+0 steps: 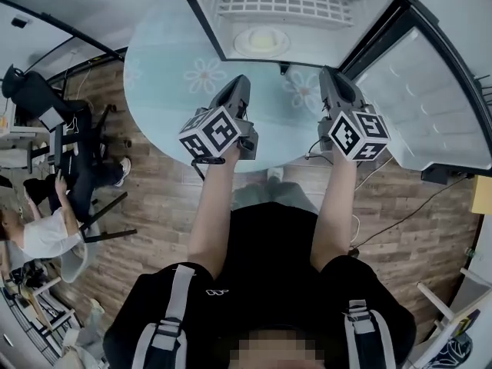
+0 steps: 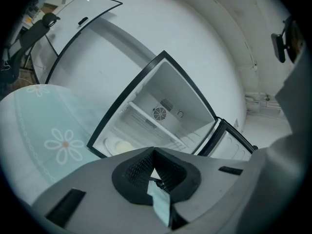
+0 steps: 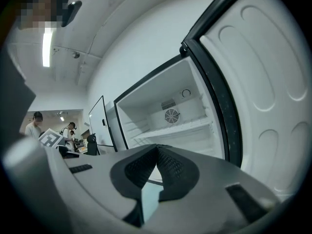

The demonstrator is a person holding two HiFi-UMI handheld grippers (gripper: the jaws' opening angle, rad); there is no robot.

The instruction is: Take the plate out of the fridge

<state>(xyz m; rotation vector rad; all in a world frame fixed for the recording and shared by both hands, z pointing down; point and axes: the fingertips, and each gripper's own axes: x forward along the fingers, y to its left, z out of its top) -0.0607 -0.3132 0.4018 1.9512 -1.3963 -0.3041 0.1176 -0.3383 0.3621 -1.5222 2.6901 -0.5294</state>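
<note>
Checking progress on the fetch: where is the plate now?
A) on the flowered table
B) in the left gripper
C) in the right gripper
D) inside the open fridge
D: the plate lies inside the open fridge, below its wire shelf.

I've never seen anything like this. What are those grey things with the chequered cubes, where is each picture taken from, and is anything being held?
There is no robot here: a person holds a gripping tool in each hand, and the marked cubes are part of those tools. The top-down picture comes from a camera on the person's head. It shows the left tool and the right tool stretched out over a round table with a flowered cloth. The other two pictures come from a camera riding on each tool, looking along its jaws. At the table's far side is a small fridge with its door swung open. A pale plate lies on the fridge floor. Both tools have their jaws together and hold nothing.
</note>
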